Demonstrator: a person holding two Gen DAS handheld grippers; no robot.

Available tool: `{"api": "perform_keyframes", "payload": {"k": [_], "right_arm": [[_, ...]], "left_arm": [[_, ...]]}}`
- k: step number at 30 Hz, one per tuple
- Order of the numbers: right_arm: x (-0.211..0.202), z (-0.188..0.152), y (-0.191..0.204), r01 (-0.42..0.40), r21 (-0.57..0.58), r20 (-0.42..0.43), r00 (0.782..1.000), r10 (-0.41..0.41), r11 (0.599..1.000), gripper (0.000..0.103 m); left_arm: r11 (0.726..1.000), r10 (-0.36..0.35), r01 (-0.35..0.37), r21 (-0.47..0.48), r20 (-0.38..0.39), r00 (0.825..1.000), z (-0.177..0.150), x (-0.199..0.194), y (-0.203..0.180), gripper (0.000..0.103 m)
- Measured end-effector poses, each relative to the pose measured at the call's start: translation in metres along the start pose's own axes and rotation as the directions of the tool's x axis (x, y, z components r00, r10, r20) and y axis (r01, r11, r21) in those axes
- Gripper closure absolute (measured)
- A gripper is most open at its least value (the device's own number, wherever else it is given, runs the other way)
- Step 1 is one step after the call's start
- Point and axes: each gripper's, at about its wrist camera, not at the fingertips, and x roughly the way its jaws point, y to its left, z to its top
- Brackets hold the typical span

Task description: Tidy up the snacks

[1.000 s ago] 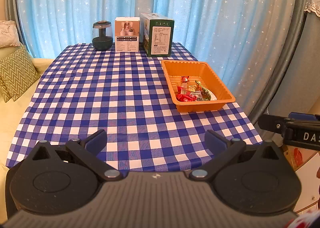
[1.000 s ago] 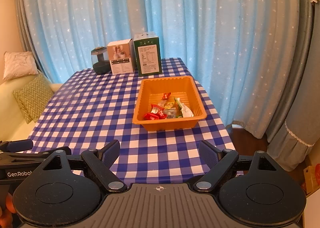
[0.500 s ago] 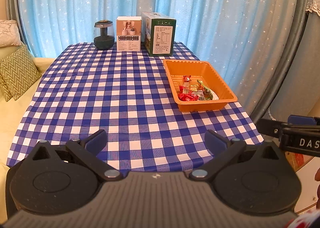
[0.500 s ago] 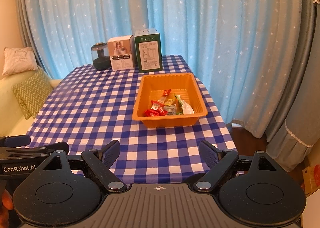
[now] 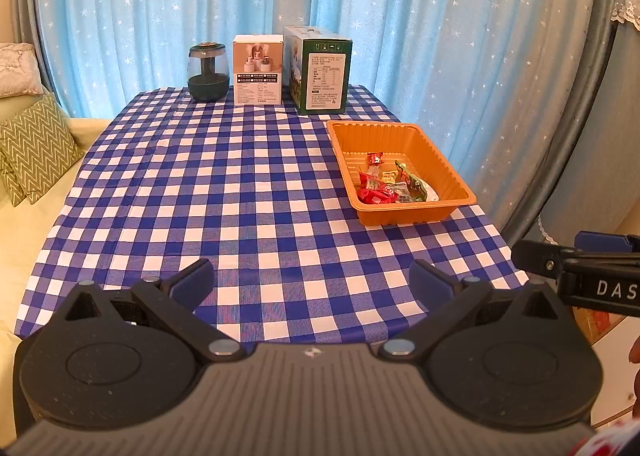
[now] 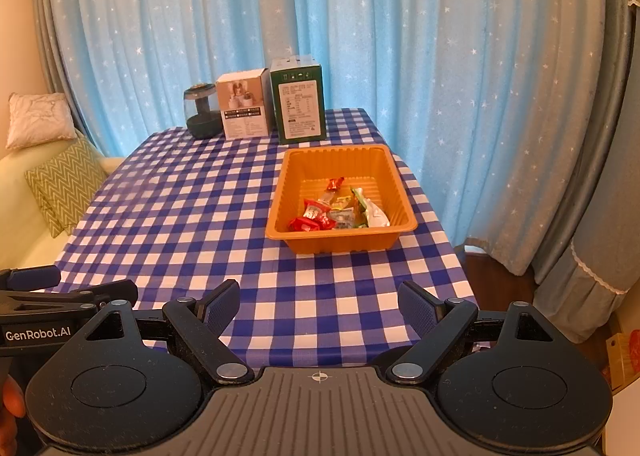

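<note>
**Both grippers wide apart over the near table edge, snacks in the tray**

The left gripper [image 5: 312, 280] hangs above the near edge of the checked tablecloth [image 5: 224, 191], its blue-padded fingers spread wide with nothing between them. The right gripper [image 6: 319, 304] is held the same way at the near edge, fingers apart and holding nothing. Each shows at the side of the other's view, well apart from the tray.

The snacks [image 6: 338, 209] lie in a loose heap inside the orange tray [image 6: 294, 179], gathered toward its near end: several red wrappers, a green one, a white one. The tray sits on the right side of the table, close to the right edge.

Along the far edge, in front of the blue starred curtain [image 5: 360, 7], stand a dark jar [image 5: 208, 71], a white box [image 5: 258, 69] and a green box [image 5: 323, 73] in a row, the boxes nearly touching. Cushions [image 5: 36, 143] lie on a sofa at left.
</note>
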Motion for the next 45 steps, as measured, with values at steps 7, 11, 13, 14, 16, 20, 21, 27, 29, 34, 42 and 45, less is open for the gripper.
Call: {"api": "perform_keyframes", "payload": {"k": [7, 11, 13, 14, 16, 20, 21, 27, 29, 34, 42, 45], "right_arm": [[0.0002, 0.0007, -0.0008, 0.001, 0.000, 0.001, 1.000, -0.001, 1.000, 0.017], [0.0001, 0.0007, -0.0007, 0.000, -0.001, 0.000, 1.000, 0.000, 1.000, 0.017], [0.0001, 0.0007, -0.0007, -0.001, -0.001, -0.001, 1.000, 0.001, 1.000, 0.017], [0.0000, 0.0008, -0.0005, 0.001, -0.002, 0.000, 1.000, -0.001, 1.000, 0.017], [-0.0001, 0.0007, -0.0006, 0.001, -0.001, 0.001, 1.000, -0.001, 1.000, 0.017], [0.0001, 0.0010, -0.0007, 0.002, -0.001, -0.001, 1.000, -0.002, 1.000, 0.017], [0.0002, 0.0013, -0.0010, 0.001, 0.000, -0.002, 1.000, -0.001, 1.000, 0.017], [0.0003, 0.0015, -0.0013, 0.001, 0.002, -0.002, 1.000, -0.001, 1.000, 0.017], [0.0002, 0.0014, -0.0013, 0.001, 0.001, -0.002, 1.000, -0.001, 1.000, 0.017], [0.0002, 0.0014, -0.0016, 0.001, 0.002, -0.002, 1.000, -0.001, 1.000, 0.017], [0.0003, 0.0014, -0.0020, 0.000, 0.001, -0.001, 1.000, 0.000, 1.000, 0.017], [0.0002, 0.0013, -0.0020, 0.000, 0.002, -0.002, 1.000, 0.000, 1.000, 0.017]], "left_arm": [[1.000, 0.000, 0.000, -0.001, 0.000, 1.000, 0.0007, 0.0005, -0.0010, 0.000], [1.000, -0.001, 0.001, 0.000, -0.001, 1.000, 0.0007, 0.0005, -0.0008, 0.000], [1.000, -0.001, 0.001, 0.000, -0.001, 1.000, 0.0006, 0.0004, -0.0007, 0.000], [1.000, -0.001, 0.001, 0.001, -0.001, 1.000, 0.0005, 0.0003, -0.0008, 0.000], [1.000, -0.002, 0.002, 0.000, -0.001, 1.000, 0.0005, 0.0002, -0.0008, 0.000], [1.000, -0.003, 0.003, 0.002, 0.000, 1.000, 0.0013, 0.0010, -0.0015, 0.000], [1.000, -0.002, 0.002, 0.001, 0.000, 1.000, 0.0012, 0.0007, -0.0016, 0.000], [1.000, -0.003, 0.003, 0.005, 0.003, 1.000, 0.0016, 0.0008, -0.0013, 0.000], [1.000, -0.003, 0.003, 0.006, 0.003, 1.000, 0.0018, 0.0010, -0.0015, 0.000], [1.000, -0.004, 0.004, 0.006, 0.003, 1.000, 0.0020, 0.0012, -0.0015, 0.000], [1.000, -0.009, 0.009, 0.006, 0.009, 1.000, 0.0003, 0.0013, -0.0029, 0.000], [1.000, -0.012, 0.012, 0.006, 0.013, 1.000, -0.0014, 0.0010, -0.0021, 0.000]]}}
